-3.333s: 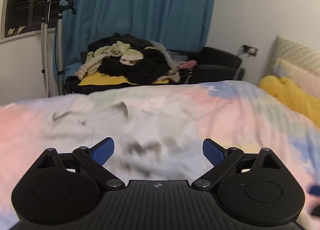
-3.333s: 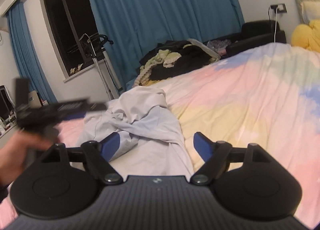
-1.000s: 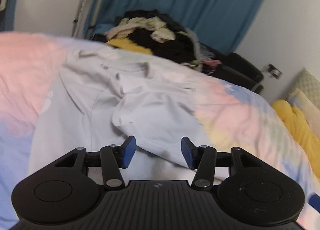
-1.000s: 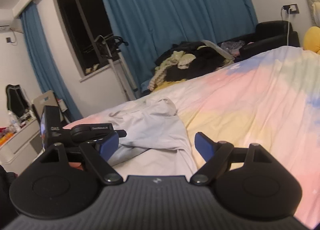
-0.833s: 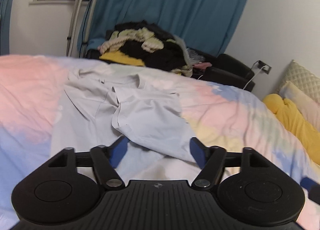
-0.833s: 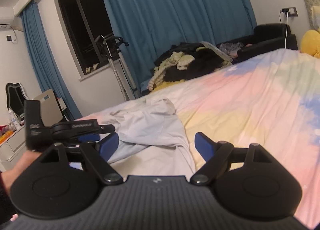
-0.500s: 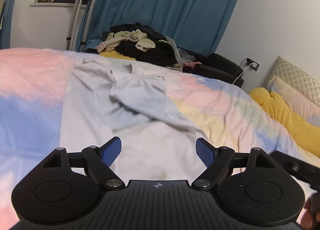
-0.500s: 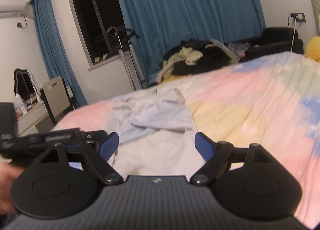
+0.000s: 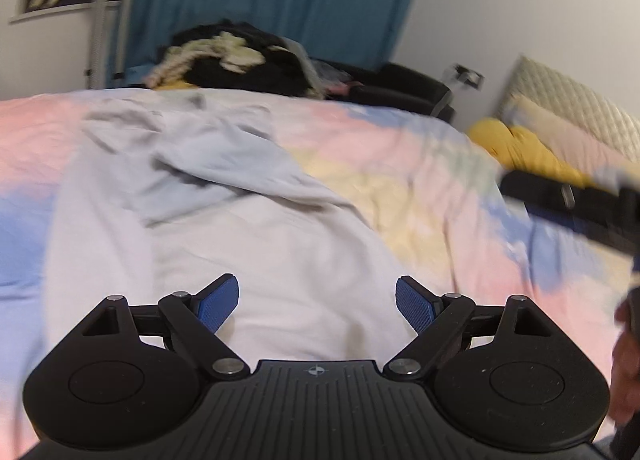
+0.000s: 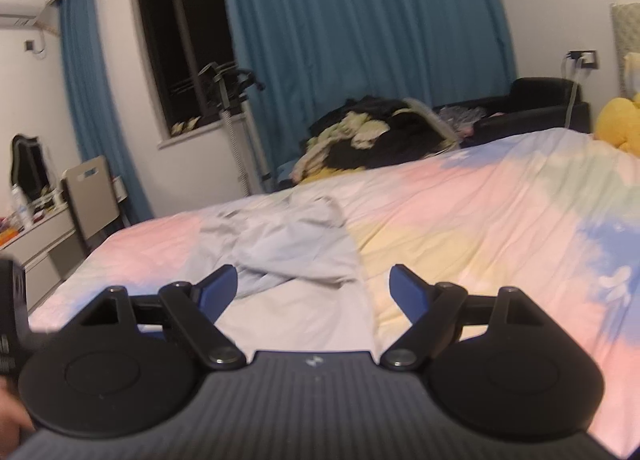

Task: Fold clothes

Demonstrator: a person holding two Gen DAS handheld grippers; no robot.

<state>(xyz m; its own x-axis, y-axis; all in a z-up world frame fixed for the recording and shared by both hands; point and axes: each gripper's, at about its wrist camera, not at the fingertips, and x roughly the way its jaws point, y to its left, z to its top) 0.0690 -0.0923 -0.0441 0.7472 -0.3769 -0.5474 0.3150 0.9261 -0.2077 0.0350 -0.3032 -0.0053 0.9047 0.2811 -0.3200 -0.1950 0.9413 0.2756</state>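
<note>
A pale grey-white shirt [image 9: 224, 215] lies spread on the pastel bedspread [image 9: 420, 179], its far part rumpled and folded over. It also shows in the right wrist view [image 10: 296, 260]. My left gripper [image 9: 317, 302] is open and empty, just above the shirt's near end. My right gripper [image 10: 313, 287] is open and empty, above the shirt's near right edge. The right gripper shows blurred at the right edge of the left wrist view [image 9: 580, 203].
A heap of dark and cream clothes [image 10: 372, 139] lies beyond the bed's far edge, before blue curtains [image 10: 360, 39]. A yellow cushion [image 9: 528, 155] and headboard are at the right. A garment steamer stand [image 10: 236, 119], chair [image 10: 92, 195] and dresser stand at the left.
Both grippers have pulled back toward the near end of the shirt. The left gripper opened wider from about one second ago and has swung right; the shirt's near part now lies flatter.
</note>
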